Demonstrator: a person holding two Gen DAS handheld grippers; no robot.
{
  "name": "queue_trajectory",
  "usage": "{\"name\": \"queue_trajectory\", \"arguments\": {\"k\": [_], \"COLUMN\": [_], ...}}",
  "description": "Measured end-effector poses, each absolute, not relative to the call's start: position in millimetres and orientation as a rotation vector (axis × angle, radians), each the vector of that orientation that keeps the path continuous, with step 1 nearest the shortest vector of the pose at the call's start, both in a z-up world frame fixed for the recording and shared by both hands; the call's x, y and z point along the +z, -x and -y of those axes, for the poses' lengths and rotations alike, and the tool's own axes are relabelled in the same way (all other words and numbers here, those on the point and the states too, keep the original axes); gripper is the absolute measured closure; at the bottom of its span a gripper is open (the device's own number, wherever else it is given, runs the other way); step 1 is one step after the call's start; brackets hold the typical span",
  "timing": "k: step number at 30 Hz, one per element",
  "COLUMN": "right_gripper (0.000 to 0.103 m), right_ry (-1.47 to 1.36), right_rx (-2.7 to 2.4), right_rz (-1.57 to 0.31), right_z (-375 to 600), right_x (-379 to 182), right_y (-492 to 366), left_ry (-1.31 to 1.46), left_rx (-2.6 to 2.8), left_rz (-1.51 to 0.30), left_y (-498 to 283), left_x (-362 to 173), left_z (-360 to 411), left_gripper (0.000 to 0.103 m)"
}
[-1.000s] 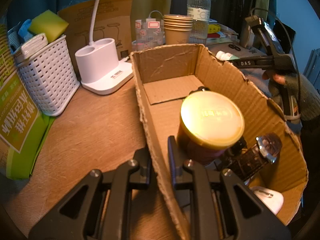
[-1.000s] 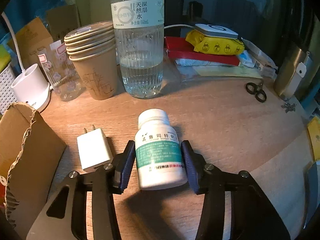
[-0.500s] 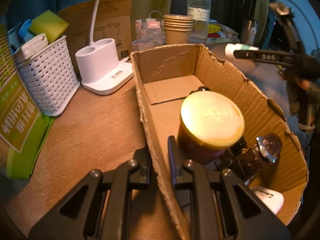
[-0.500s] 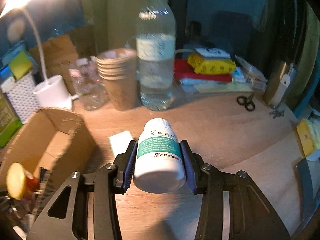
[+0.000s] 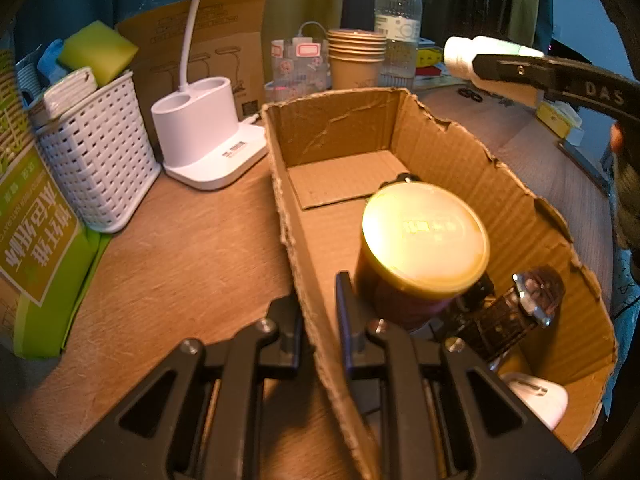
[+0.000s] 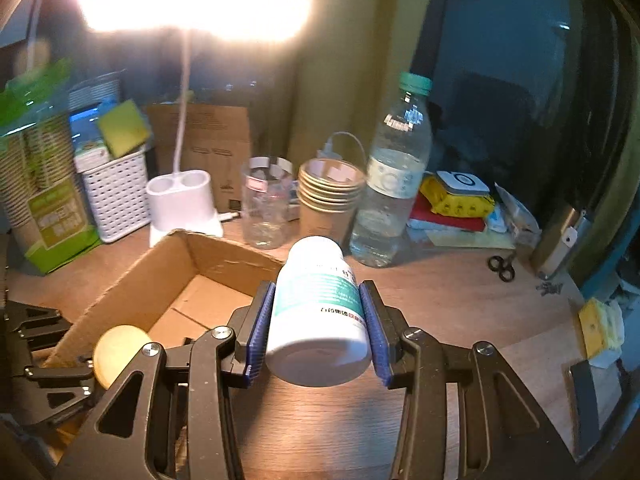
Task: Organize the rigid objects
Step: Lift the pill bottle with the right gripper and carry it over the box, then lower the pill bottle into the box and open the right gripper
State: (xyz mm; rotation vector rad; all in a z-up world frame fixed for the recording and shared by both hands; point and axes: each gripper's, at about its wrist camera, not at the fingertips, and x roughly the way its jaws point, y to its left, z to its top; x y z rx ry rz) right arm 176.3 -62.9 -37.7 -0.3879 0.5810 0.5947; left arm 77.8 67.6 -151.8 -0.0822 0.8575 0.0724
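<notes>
My right gripper point(image 6: 319, 326) is shut on a white pill bottle point(image 6: 318, 312) with a green label, held in the air right of the cardboard box point(image 6: 160, 280). The bottle also shows in the left wrist view point(image 5: 480, 56), above the box's far right corner. My left gripper point(image 5: 318, 312) is shut on the box's left wall point(image 5: 296, 240). Inside the box stand a yellow-lidded jar point(image 5: 424, 232), a dark glass bottle point(image 5: 516, 308) and a white object point(image 5: 536, 396).
On the wooden desk stand a white lamp base point(image 5: 200, 124), a white basket point(image 5: 96, 168), a green box point(image 5: 32, 240), paper cups point(image 6: 330, 196), a clear jar point(image 6: 266, 204) and a water bottle point(image 6: 394, 172). Scissors point(image 6: 502, 268) lie at the right.
My right gripper has lifted the pill bottle off the desk and carried it left toward the box. The left gripper has kept its hold on the box wall.
</notes>
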Motion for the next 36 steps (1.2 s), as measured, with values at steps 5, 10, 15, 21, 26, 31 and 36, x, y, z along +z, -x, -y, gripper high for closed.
{"name": "queue_trajectory", "arguments": {"k": [5,10,15,21,26,31,36], "right_gripper": [0.058,0.058,0.058,0.058,0.058,0.058,0.058], "right_ry": [0.401,0.409,0.424,0.443,0.453,0.461,0.464], "right_rx": [0.628,0.666,0.702,0.728,0.735,0.742,0.737], "right_rz": [-0.564,-0.555,-0.562,-0.582,-0.607,-0.625,-0.643], "right_z": [53.3,41.9,29.2,16.6,10.8,7.3,6.2], "right_x": [-33.5,-31.2,-35.9,-45.8,-56.1,-62.4,-67.2], "right_y": [-162.4,-149.5,-141.1,-136.9,-138.8,-140.1,-142.7], "left_ry": [0.082,0.082,0.082,0.082,0.082,0.082,0.082], "left_rx": [0.073,0.072,0.072,0.072,0.072,0.072,0.072], "left_rz": [-0.857,-0.857,-0.858,-0.858,-0.858,-0.858,-0.858], "left_y": [-77.7,-77.7,-77.8,-77.8,-77.8,-77.8,-77.9], "left_x": [-151.9,-151.9,-151.9,-151.9,-152.0,-152.0,-151.8], "left_z": [-67.1,-67.1,-67.2,-67.3,-67.1,-67.1,-67.4], "left_gripper": [0.088,0.088,0.088,0.088,0.088,0.088,0.088]}}
